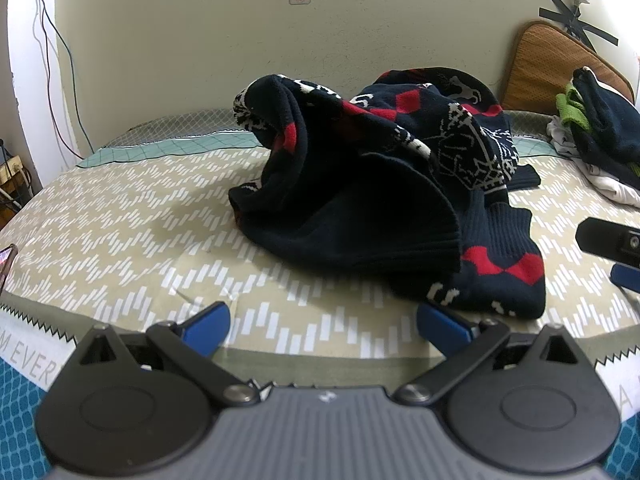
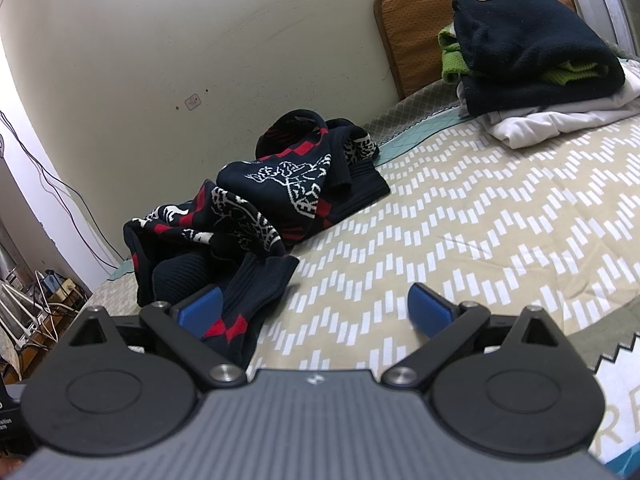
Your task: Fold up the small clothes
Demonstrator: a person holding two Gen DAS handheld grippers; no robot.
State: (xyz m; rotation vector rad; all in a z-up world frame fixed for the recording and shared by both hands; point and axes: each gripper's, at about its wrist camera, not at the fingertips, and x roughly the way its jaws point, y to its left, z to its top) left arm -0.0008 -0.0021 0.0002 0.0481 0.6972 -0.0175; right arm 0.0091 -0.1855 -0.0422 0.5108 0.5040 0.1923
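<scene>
A crumpled navy knit sweater (image 1: 372, 184) with red diamonds and white patterns lies heaped on the patterned bedspread (image 1: 132, 240). My left gripper (image 1: 323, 326) is wide open near the bed's front edge, just short of the sweater's cuff, with nothing between its fingers. In the right wrist view the same sweater (image 2: 256, 216) lies ahead and to the left. My right gripper (image 2: 314, 312) is wide open too; its left finger (image 2: 202, 308) sits beside the ribbed cuff, not pressing on it. The right gripper's tip (image 1: 612, 244) also shows at the left view's right edge.
A stack of folded clothes (image 2: 532, 60), navy over green and white, rests at the bed's far right in front of a brown cushion (image 2: 412, 28). A cream wall (image 1: 280, 60) backs the bed. Cables and clutter (image 2: 36, 304) sit off the left side.
</scene>
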